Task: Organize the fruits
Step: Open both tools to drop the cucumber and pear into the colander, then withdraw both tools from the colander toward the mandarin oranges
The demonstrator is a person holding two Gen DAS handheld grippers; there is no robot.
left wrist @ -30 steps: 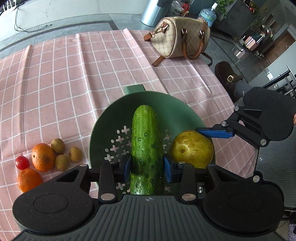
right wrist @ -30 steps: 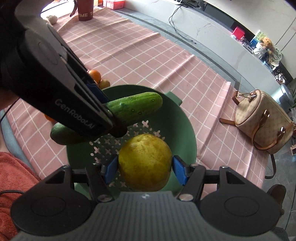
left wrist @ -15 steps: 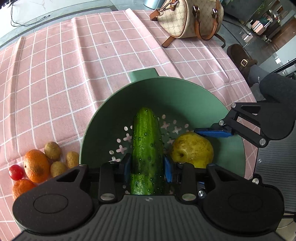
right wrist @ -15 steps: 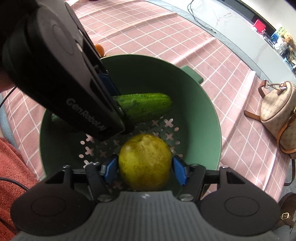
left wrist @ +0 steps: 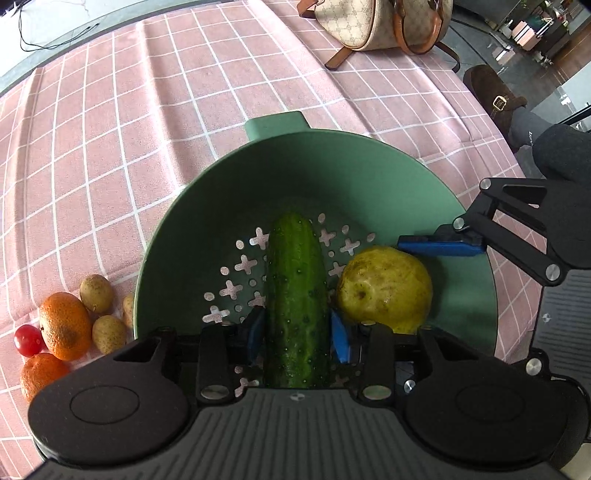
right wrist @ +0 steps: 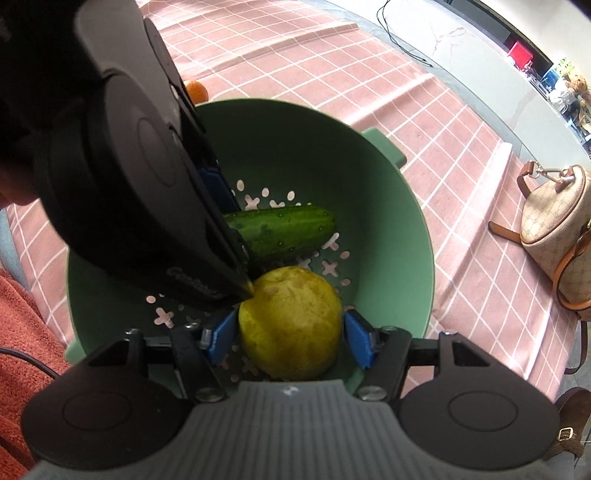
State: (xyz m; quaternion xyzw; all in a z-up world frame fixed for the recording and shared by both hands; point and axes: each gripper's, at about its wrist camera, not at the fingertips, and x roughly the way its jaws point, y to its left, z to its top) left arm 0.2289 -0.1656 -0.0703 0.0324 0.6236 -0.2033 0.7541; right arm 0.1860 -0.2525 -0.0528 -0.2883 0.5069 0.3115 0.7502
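A green colander (left wrist: 369, 177) stands on the pink checked cloth. In it lies a cucumber (left wrist: 297, 295), lengthwise between the blue pads of my left gripper (left wrist: 297, 334). That gripper's jaws are opening, and the pads stand just off the cucumber's sides. Beside it is a yellow pear (right wrist: 290, 321), low in the colander (right wrist: 332, 155), with my right gripper (right wrist: 290, 338) shut on it. The same pear (left wrist: 384, 288) and one blue finger (left wrist: 439, 245) of the right gripper show in the left wrist view. The left gripper's black body (right wrist: 140, 177) hides part of the cucumber (right wrist: 284, 229) in the right wrist view.
Left of the colander lie two oranges (left wrist: 64, 325), a cherry tomato (left wrist: 27, 339) and several small brown fruits (left wrist: 96, 293). A beige handbag (left wrist: 380, 22) rests at the cloth's far edge. A person's shoe (left wrist: 495, 96) is beyond the table's right side.
Both grippers have sunk into the colander with the cucumber and the pear. The left gripper's pads have spread a little away from the cucumber.
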